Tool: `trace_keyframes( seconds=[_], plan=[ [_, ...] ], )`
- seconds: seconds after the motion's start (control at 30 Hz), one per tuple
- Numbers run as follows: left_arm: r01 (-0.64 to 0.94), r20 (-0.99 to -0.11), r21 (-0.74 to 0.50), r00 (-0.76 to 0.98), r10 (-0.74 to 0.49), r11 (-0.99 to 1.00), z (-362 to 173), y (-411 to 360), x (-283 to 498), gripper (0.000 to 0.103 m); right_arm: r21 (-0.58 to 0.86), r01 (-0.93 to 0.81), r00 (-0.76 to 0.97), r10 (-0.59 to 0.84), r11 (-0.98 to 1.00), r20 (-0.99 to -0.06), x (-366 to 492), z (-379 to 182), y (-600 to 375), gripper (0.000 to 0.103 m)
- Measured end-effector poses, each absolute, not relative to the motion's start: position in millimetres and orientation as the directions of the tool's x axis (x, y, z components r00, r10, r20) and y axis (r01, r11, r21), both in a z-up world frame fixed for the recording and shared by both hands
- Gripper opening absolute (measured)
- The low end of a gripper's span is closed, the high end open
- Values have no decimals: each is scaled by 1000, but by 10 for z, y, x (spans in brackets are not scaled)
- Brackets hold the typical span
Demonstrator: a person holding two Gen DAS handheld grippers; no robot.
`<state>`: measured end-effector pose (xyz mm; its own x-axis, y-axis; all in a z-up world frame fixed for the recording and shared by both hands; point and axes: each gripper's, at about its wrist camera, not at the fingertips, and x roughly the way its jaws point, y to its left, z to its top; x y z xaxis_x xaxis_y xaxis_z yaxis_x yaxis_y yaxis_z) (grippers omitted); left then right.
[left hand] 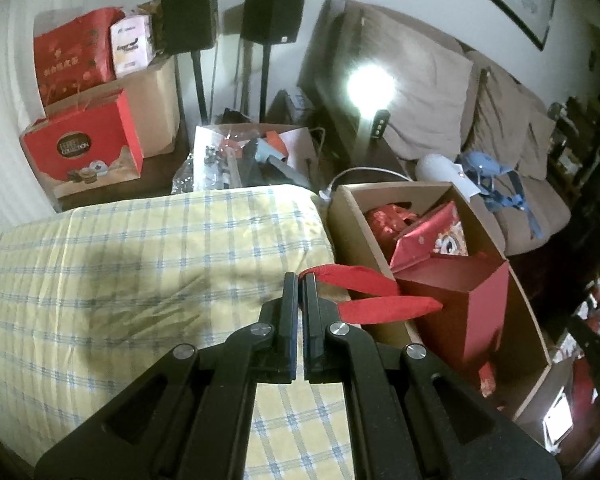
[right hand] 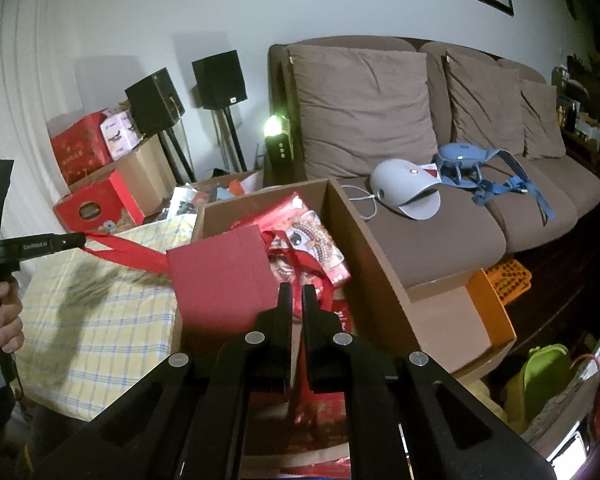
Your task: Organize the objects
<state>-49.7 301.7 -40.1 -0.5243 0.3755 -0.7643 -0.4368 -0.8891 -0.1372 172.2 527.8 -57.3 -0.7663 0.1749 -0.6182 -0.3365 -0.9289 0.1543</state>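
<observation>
Ribbon handle (left hand: 352,276) is pinched by the left gripper (left hand: 299,276); its light, crushable red gift bag (left hand: 460,304) sits in a cardboard box (left hand: 528,304) at three o'clock. Right gripper (right hand: 297,288) seems closed on another ribbon.

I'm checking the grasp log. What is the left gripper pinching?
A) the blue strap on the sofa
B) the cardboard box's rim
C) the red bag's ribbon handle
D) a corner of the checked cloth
C: the left gripper is closed on the red ribbon handle, which runs to the red bag in the cardboard box.
</observation>
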Motion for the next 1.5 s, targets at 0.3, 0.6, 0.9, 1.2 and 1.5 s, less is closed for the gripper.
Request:
trace_keyframes(
  seconds=[0.3, 0.6, 0.9, 1.2, 1.5],
  plan=[
    [-640, -741, -132, -443, 504, -757, -296, 3621, 86, 2, 169, -319, -758, 144, -933, -636, 1662, -630, 5241, 5],
    [-735, -764, -149, -339, 549, -662, -439, 4127, 527, 2, 171, -315, -754, 136, -934, -643, 1663, -642, 5224, 5],
    [-723, -752, -166, -347, 560, -671, -442, 4320, 500, 2, 170, -340, -734, 148, -925, -663, 1670, -682, 5317, 5],
    [-774, -655, -284, -275, 704, -566, 223, 4344, 598, 2, 174, -398, -727, 195, -901, -658, 1776, -669, 5528, 5],
    [-766, -716, -235, -280, 640, -598, -15, 4466, 647, 2, 176, -397, -724, 189, -901, -664, 1779, -672, 5547, 5]
  ],
)
